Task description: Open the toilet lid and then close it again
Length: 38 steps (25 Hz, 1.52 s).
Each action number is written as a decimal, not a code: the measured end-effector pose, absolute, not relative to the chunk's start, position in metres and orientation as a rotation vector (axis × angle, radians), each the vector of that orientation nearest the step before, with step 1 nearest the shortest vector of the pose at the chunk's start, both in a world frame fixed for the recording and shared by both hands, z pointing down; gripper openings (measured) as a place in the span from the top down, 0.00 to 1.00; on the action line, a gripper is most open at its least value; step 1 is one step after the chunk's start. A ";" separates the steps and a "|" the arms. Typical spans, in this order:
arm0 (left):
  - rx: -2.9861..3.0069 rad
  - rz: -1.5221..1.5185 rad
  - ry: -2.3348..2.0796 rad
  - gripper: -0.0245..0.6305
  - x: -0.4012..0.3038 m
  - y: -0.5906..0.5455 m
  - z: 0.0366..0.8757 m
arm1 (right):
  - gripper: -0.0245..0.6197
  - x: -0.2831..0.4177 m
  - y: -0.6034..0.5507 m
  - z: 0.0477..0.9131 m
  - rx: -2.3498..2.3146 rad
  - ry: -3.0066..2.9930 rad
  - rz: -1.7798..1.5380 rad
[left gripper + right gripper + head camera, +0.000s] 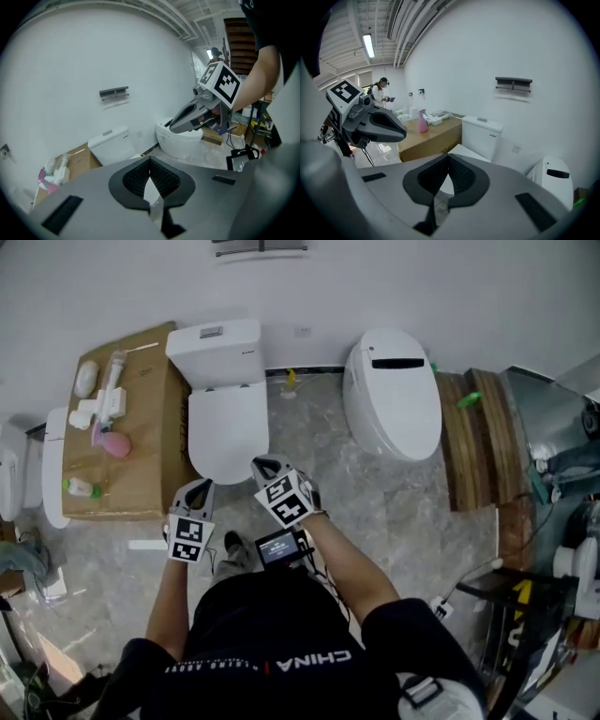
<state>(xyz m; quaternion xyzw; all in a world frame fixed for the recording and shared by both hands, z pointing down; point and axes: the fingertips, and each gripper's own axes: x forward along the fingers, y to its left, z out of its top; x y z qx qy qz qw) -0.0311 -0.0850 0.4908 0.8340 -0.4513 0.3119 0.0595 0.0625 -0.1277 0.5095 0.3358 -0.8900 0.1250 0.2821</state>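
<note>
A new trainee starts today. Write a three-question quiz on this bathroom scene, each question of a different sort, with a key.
1. True or false: the toilet lid nearest the person is down.
2. What is in the left gripper? A: nothing, and its jaws are shut. B: a cloth. C: the rim of the seat.
3. Fill in: the pink spray bottle stands on top of the ____.

Key: 1 true. 2 A. 3 cardboard box.
</note>
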 end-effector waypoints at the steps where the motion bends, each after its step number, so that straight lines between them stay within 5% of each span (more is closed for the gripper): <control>1: 2.503 0.936 -1.372 0.95 -0.030 -0.078 0.494 | 0.94 0.064 -0.123 0.513 0.877 -2.385 0.338; 26: 2.538 0.969 -1.262 0.95 -0.179 0.132 0.514 | 0.94 -0.044 0.088 0.518 0.957 -2.267 0.294; 38: 2.587 0.820 -1.160 0.95 -0.175 0.189 0.505 | 0.94 -0.051 0.154 0.488 1.045 -2.249 0.274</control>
